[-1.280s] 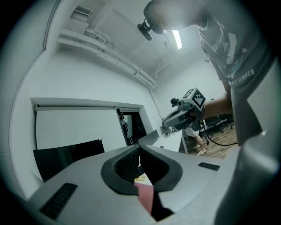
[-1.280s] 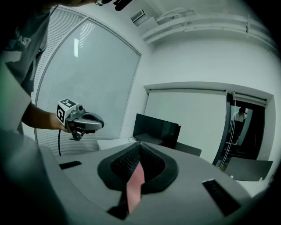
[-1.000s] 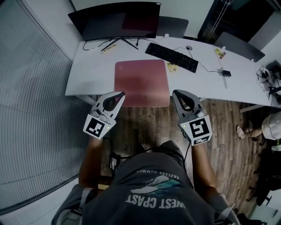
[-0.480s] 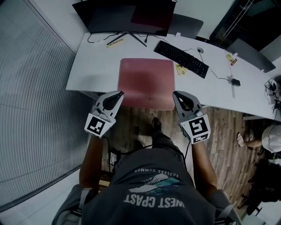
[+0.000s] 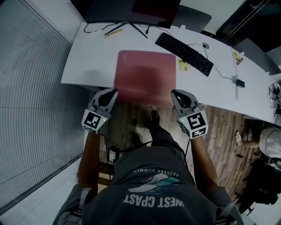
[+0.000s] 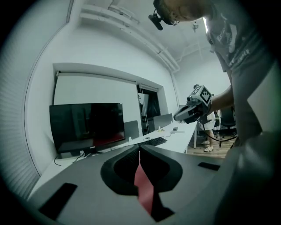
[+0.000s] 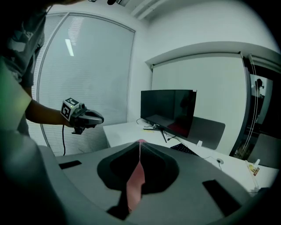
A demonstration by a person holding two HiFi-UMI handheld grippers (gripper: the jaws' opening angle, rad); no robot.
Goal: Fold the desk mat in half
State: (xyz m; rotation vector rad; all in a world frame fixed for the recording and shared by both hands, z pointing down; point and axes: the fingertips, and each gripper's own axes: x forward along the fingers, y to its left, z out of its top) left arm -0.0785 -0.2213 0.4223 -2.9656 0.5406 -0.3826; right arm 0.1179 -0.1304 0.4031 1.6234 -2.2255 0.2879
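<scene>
While the desk mat [image 5: 145, 77] lies flat and unfolded on the white surface [image 5: 88, 61], both tools hang at its near edge, one at each corner. The mat is pink, and its near edge runs along the front edge of the surface.

The left tool [image 5: 109, 93] sits at the mat's near left corner. Its jaws are clenched, with the tips together. In the left gripper view a thin strip of pink shows through the slit between them, but nothing is gripped.

The right tool [image 5: 176, 95] sits at the mat's near right corner and is also clenched. The right gripper view shows the same narrow sliver of pink through the slit. Neither tool has lifted any part of the mat, and both corners lie level.

Beyond the mat's far right corner a black keyboard [image 5: 184, 47] lies at an angle. A small yellow note [image 5: 183, 65] sits between the keyboard and the mat. Behind the mat's far edge a dark monitor [image 5: 131, 11] stands on a splayed foot.

On the near side of the mat, past the edge of the surface, is a wooden floor [image 5: 219, 127]. The person holding the tools stands there in a dark printed shirt [image 5: 151, 193].
</scene>
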